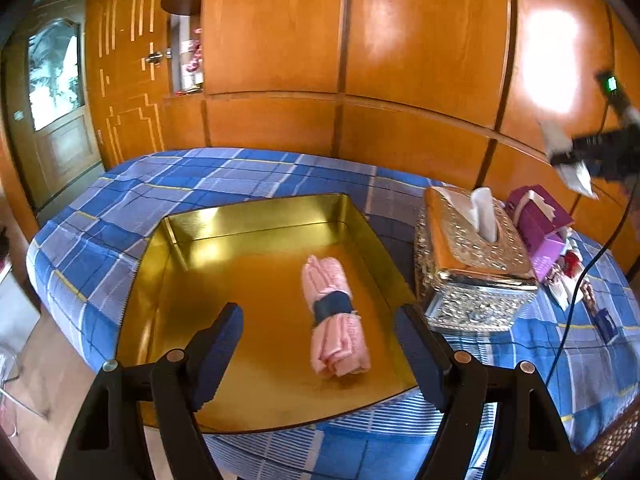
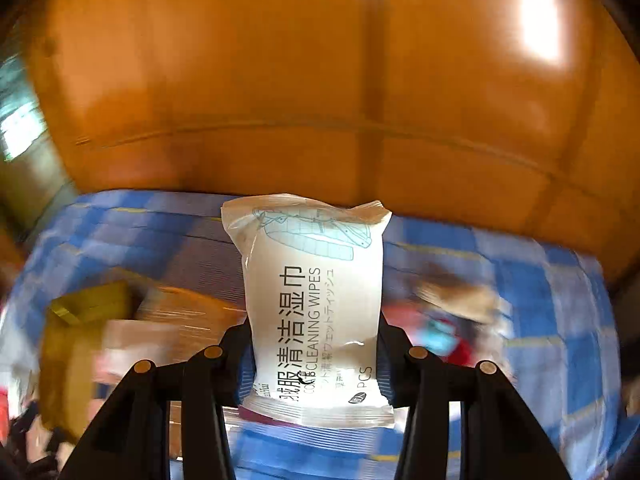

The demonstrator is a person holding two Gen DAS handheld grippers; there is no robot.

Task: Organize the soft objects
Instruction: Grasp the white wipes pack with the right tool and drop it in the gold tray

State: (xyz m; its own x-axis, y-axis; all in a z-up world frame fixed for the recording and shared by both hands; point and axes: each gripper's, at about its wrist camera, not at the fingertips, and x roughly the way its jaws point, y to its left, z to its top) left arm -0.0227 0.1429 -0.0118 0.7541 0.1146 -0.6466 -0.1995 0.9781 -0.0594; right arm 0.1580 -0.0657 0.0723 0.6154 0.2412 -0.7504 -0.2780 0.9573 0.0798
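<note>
Right tool (image 2: 316, 360) clamps a wipes pack (image 2: 314, 300); left tool (image 1: 320, 356) gapes wide above rolled pink towel (image 1: 334, 320).

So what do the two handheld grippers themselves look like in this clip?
Both match: the left gripper and right gripper have glossy black plastic linkage arms with round brass-coloured pivot pins, ending in dark blue fingers with finely ribbed faces. In the left view the right one shows at the far edge, blurred, with a green-lit module and a thin black cable trailing down. No sleeves visible.
</note>
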